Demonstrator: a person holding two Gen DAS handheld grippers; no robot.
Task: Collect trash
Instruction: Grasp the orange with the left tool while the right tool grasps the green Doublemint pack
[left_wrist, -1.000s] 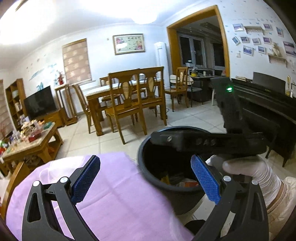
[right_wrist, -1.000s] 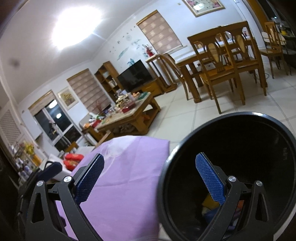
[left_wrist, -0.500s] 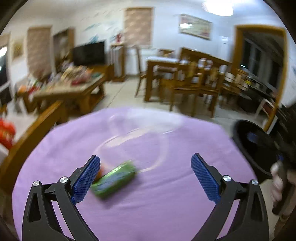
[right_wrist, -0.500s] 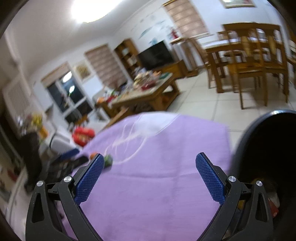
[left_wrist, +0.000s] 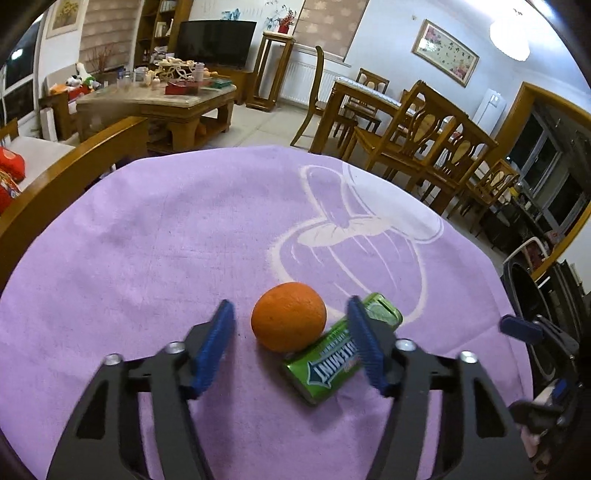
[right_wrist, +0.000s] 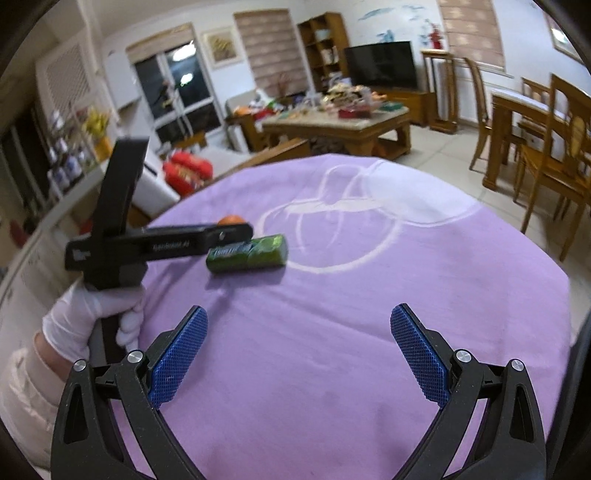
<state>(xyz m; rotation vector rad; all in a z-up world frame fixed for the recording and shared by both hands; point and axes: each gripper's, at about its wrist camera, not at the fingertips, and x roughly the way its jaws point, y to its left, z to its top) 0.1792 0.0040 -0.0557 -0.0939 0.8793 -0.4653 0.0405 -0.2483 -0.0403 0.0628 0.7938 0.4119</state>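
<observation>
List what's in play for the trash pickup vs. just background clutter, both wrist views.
In play:
- orange, between the closing left gripper fingers, not yet pinched
- green gum pack, touching the orange
- black bin, at the cloth's edge
- right gripper, open, empty

Background:
- purple cloth
- coffee table with clutter
- TV
- dining chairs

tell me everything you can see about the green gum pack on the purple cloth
The green rectangular gum pack looks like glossy printed foil or plastic, with white lettering on a blue band and a paler green end. It lies flat on its long side on the purple cloth, slanting away to the right in the left wrist view. The round orange fruit rests against it. The closing left gripper has its right blue finger in front of the pack; contact is unclear.
</observation>
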